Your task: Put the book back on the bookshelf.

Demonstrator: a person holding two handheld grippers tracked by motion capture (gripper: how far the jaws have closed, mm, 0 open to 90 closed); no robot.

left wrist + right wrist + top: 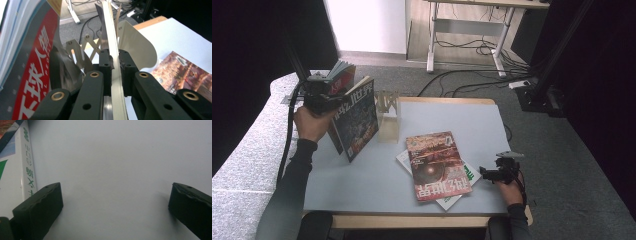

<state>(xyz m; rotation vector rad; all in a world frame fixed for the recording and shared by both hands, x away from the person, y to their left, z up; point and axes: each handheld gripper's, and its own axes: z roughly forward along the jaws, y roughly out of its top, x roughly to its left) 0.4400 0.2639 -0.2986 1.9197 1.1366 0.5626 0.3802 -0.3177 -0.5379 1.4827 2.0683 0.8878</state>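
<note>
A blue-covered magazine (358, 120) is held upright over the table's left side, and my left gripper (333, 103) is shut on its edge. In the left gripper view both black pads clamp the cream page block (115, 72) of that magazine, with my left gripper (115, 62) pointing along it. A second magazine with a red cover (342, 75) (32, 75) stands close beside it; what supports it I cannot tell. My right gripper (485, 175) rests open at the table's front right, its jaws (115, 202) wide apart over bare tabletop.
A pale folding rack (388, 109) (136, 46) with curved dividers stands just right of the held magazine. A red-brown magazine (436, 165) (180, 72) lies flat on a white book with green print (464, 176) (15, 172), just left of the right gripper. The grey tabletop (452, 117) surrounds them.
</note>
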